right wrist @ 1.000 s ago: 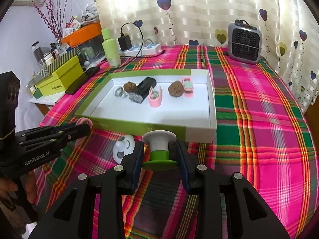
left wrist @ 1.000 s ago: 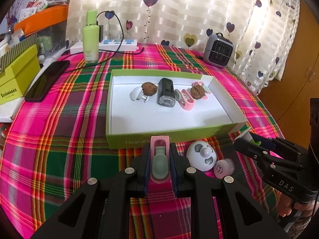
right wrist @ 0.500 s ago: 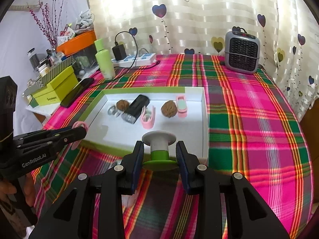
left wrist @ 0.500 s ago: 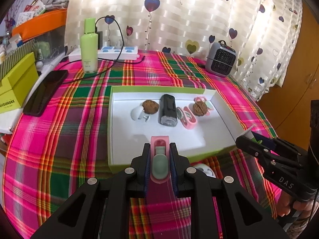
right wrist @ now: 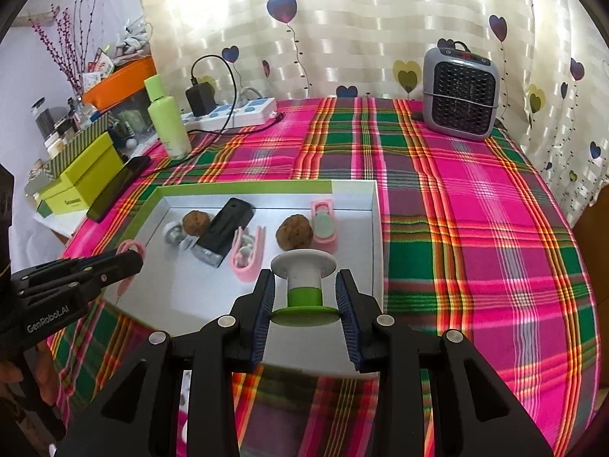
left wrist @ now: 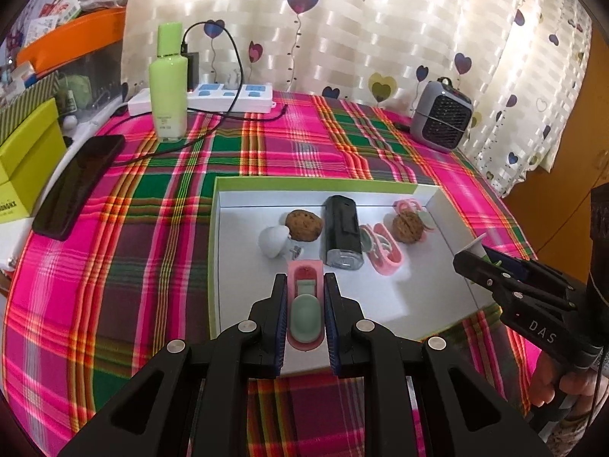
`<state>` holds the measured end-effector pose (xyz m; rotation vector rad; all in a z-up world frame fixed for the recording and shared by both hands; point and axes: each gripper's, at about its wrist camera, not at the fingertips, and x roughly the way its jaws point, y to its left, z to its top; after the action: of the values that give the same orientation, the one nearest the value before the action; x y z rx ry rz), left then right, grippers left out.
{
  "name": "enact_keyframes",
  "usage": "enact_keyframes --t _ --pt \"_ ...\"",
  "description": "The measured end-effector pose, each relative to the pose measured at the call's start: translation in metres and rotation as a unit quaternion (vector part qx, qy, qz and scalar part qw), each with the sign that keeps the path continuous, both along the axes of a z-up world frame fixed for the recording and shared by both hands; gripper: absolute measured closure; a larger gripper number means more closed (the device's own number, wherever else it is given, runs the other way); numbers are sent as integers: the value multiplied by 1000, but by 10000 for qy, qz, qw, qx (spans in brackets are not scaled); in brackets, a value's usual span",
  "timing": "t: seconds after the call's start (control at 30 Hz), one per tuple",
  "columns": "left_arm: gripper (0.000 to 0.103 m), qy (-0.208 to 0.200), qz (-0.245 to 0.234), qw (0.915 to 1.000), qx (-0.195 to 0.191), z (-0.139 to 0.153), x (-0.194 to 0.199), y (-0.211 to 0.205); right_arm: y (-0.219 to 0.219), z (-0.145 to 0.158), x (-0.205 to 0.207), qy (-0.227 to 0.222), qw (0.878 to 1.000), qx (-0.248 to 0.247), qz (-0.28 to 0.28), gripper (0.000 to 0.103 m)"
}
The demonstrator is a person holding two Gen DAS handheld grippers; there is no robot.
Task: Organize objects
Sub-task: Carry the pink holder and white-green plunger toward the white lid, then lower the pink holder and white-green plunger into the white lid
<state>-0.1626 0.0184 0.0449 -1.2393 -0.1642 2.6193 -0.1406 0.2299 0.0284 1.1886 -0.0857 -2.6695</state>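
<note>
Left fingers (left wrist: 304, 316) clamped on pink clip (left wrist: 304, 304); right fingers (right wrist: 305, 301) pinching green-white spool (right wrist: 304, 285), both over box (right wrist: 375, 236)

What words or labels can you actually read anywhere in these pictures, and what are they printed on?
"DAS": on the side of the right gripper, seen from the left wrist view.
"GenRobot.AI": on the side of the left gripper, seen from the right wrist view.
Yellow-green box: has a printed brand word, too blurred to read.
Green bottle: small print, too small to read.
</note>
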Motion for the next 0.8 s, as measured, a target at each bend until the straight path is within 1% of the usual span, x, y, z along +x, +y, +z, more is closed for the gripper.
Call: enact_keyframes --t 0.4,0.7,0.8 --pt "87 -251 20 9996 -138 -20 -19 5 3 -13 -23 -180 9998 31 -2 68" --pt "87 -224 39 9995 -213 -21 -24 6 0 -17 -26 -185 9998 66 81 68" --pt "87 -232 49 9995 -186 -21 -25 5 -1 -17 -24 -201 9997 33 128 68"
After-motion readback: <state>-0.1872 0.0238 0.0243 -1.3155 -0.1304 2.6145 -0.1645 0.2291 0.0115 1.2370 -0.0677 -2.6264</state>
